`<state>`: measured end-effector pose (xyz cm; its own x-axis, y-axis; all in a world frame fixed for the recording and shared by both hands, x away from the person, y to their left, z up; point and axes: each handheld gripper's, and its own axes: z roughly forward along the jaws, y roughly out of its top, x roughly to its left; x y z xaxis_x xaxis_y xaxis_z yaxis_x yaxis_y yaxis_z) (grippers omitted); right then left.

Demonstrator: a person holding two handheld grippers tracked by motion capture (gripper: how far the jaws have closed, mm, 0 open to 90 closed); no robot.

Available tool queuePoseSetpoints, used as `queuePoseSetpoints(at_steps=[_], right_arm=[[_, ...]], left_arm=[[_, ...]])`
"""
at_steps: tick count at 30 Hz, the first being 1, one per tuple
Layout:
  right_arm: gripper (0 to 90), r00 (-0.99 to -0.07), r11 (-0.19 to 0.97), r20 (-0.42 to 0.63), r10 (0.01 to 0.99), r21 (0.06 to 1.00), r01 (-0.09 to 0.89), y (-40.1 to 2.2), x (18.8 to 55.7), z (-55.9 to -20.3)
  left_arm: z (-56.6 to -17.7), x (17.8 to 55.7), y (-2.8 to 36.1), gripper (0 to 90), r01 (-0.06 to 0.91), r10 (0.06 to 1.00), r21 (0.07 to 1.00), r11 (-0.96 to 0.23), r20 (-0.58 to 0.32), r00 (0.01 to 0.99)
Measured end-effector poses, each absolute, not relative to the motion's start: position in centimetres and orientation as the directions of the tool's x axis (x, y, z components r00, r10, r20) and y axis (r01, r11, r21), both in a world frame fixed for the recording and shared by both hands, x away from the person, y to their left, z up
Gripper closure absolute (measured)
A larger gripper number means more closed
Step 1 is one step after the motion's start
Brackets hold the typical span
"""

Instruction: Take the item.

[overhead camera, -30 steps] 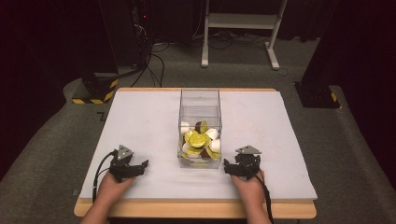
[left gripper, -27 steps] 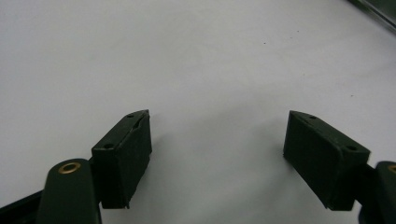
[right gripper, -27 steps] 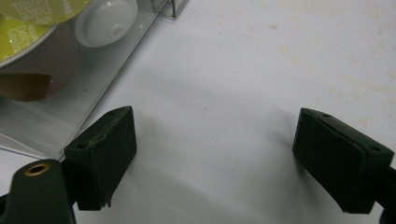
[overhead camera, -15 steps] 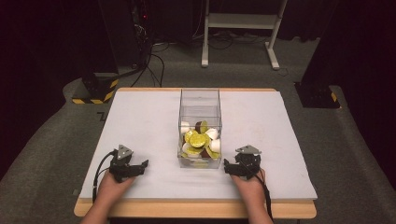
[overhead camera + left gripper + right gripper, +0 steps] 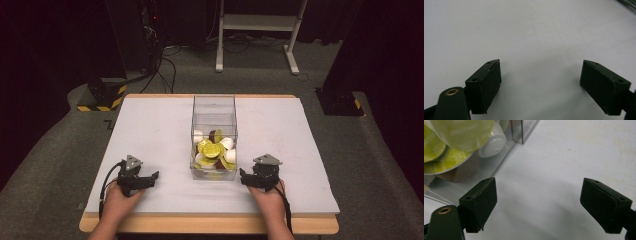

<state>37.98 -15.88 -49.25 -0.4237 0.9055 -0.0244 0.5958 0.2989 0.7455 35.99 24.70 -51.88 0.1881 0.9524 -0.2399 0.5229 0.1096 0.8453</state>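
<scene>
Clear box [image 5: 214, 135] of gold-lidded and white capsules [image 5: 214, 150], mid-desk toward the near edge, untouched; left gripper [image 5: 150, 178] and right gripper [image 5: 243, 177] resting either side near that edge, jaws spread wide and empty; nothing lifted yet, everything seemingly left.

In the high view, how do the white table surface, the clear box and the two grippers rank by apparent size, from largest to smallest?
1. White table surface, clearly the largest.
2. Clear box, which stands at the middle and holds the capsules.
3. Left gripper and right gripper: they look about alike, so I do not rank them.
</scene>
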Motion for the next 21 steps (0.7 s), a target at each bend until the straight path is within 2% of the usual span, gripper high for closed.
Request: queuePoseSetpoints(at_steps=[21], right_arm=[[14.4,-0.455,0.274,0.000,0.891,0.798,0.537,-16.8,37.3,-47.0]], left_arm=[[-51.9,36.0,24.7,16.9,0.523,0.950,0.844,0.119,-0.251,0.188]])
